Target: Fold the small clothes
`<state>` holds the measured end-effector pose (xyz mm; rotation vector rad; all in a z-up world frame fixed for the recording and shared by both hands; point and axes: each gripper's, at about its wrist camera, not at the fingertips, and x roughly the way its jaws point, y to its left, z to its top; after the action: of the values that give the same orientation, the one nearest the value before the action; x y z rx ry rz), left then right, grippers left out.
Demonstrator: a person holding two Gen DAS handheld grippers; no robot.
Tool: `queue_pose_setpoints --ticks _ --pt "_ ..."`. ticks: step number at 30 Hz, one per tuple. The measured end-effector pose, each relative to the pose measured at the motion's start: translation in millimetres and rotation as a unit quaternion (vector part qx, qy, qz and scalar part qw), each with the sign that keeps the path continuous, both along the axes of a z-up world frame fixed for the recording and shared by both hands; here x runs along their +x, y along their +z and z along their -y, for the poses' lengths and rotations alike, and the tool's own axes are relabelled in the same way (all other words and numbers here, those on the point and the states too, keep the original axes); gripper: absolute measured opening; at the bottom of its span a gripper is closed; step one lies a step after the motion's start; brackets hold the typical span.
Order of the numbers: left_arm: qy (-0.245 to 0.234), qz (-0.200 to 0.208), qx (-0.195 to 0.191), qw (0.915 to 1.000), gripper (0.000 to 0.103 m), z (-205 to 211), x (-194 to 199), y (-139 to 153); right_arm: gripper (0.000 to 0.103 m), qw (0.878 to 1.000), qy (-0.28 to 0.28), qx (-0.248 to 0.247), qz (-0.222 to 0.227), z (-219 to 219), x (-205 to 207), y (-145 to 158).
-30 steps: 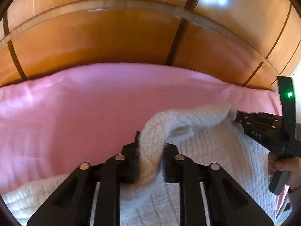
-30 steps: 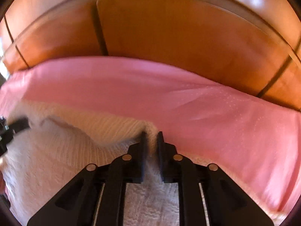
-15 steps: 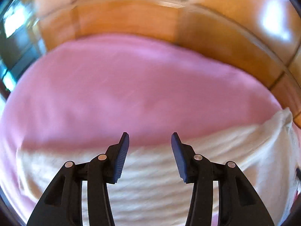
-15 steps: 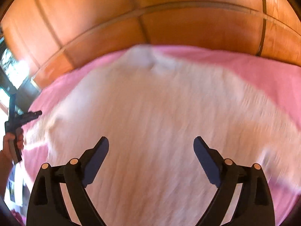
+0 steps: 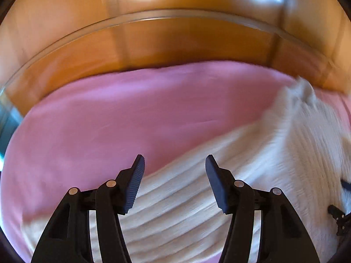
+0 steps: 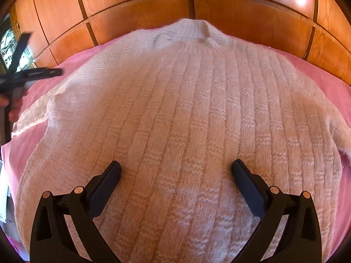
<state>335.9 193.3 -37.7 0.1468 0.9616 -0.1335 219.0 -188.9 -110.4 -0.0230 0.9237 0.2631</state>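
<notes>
Lying flat on pink sheet [image 6: 324,79] – white sweater [image 6: 186,120]; left tongs [image 5: 174,183], right tongs [image 6: 176,184] opening, empty.

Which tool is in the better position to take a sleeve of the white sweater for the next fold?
Probably left. The left tool, opening with nothing between its pads, hangs over the sweater edge. The right tool, also opening and empty, hangs over the sweater's middle.

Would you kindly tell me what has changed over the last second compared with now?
Both grippers let go of the white ribbed knit sweater: the left gripper and right gripper pulled back, their jaws opening with nothing between them. The sweater now lies spread flat. The pink sheet and wooden headboard are unchanged.
</notes>
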Motion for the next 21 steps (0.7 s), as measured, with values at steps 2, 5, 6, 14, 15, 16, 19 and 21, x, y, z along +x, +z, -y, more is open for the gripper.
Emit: queue_pose_setpoints --ticks 2,5,6,14,15,16,19,21 --pt "-0.030 -0.008 0.010 0.9995 0.057 26 11 -9 0.101 1.000 0.000 -0.001 0.003 1 -1 -2" --pt "-0.060 -0.031 0.027 0.9973 0.056 48 31 -28 0.101 1.000 -0.001 -0.006 0.009 3 -6 -3" --pt "-0.065 -0.037 0.032 0.9967 0.055 48 32 -32 0.101 1.000 -0.001 -0.006 0.009 4 -7 -4" --pt "-0.056 0.034 0.016 0.9977 0.006 56 9 -9 0.101 1.000 -0.004 0.008 0.015 10 -12 -8" --pt "-0.021 0.049 0.008 0.9986 0.006 43 18 -7 0.101 1.000 -0.004 0.008 0.017 11 -12 -8" --pt "0.009 0.053 -0.003 0.9985 0.006 34 20 -4 0.101 1.000 -0.005 0.007 0.017 11 -12 -8" --pt "0.055 0.019 0.007 0.9982 0.006 32 39 -25 0.101 1.000 -0.006 0.000 0.018 10 -13 -8" --pt "0.057 0.025 0.034 0.9975 0.006 42 38 -31 0.101 1.000 -0.006 -0.001 0.018 10 -14 -7"
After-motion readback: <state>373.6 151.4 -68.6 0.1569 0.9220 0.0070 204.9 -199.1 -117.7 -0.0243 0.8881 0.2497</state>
